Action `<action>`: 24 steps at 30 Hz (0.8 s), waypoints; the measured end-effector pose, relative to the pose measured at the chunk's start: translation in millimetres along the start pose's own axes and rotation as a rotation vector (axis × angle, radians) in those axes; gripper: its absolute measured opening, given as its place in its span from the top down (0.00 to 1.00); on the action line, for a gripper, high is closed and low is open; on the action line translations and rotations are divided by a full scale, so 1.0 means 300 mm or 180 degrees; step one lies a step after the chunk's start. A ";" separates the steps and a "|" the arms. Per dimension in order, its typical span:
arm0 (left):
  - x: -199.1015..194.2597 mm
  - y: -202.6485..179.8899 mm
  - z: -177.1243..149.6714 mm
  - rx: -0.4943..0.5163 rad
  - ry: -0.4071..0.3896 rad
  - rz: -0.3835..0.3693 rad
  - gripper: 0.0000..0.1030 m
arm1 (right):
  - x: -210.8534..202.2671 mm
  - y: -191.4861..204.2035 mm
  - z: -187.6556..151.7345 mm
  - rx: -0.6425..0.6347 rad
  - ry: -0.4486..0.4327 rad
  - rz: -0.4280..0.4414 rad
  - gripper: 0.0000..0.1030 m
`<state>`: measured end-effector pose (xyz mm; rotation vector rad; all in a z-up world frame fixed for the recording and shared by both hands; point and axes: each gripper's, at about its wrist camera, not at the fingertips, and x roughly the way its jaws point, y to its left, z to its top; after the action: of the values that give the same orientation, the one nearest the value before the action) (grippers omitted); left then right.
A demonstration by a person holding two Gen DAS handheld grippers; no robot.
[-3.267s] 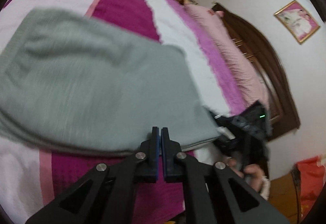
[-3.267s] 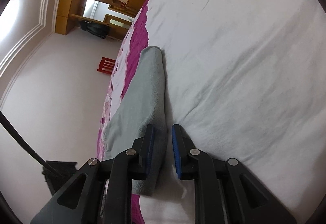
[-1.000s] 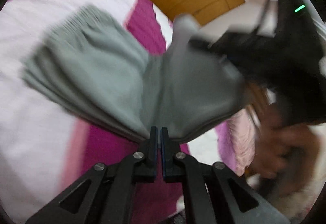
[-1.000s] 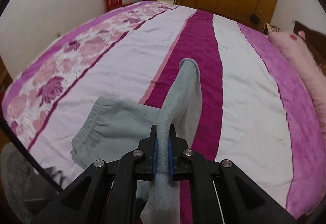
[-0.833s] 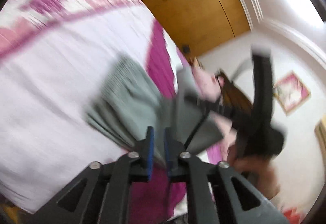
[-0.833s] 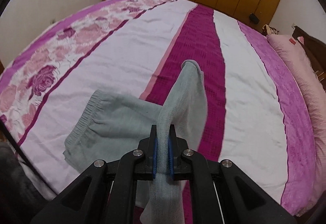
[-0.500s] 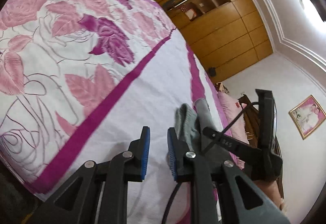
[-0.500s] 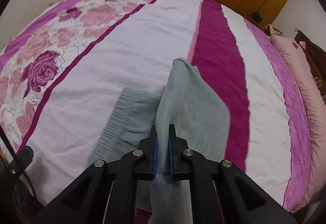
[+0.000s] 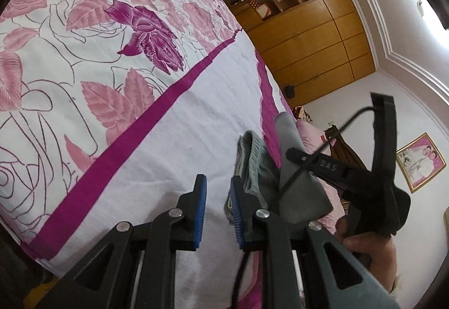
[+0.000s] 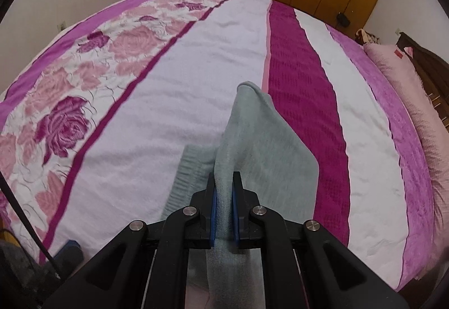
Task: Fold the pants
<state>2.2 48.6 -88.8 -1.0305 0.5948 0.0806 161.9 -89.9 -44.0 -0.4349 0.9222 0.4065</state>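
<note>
Pants (image 10: pixel 252 140) pinched upright in right gripper (image 10: pixel 223 194) fingers, left gripper (image 9: pixel 217 208) level beside them, fingers released.

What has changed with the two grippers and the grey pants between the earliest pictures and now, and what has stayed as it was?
The left gripper has let go: it was shut on the pants until a second ago and now stands open beside them. The right gripper closed on a fold of the pants and lifted it; the cloth now peaks above the bedspread. Unchanged: the pants' waistband end lies on the bed, and the right gripper keeps its hold.
</note>
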 end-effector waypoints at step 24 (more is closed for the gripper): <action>0.077 -0.435 0.061 0.1951 0.0516 0.0175 0.69 | -0.015 -0.634 -0.370 0.1453 -0.0645 0.2134 0.61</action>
<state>73.2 -10.0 8.4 -0.4272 0.7354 -0.1333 182.4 -308.4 -64.2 0.3467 0.9133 0.8079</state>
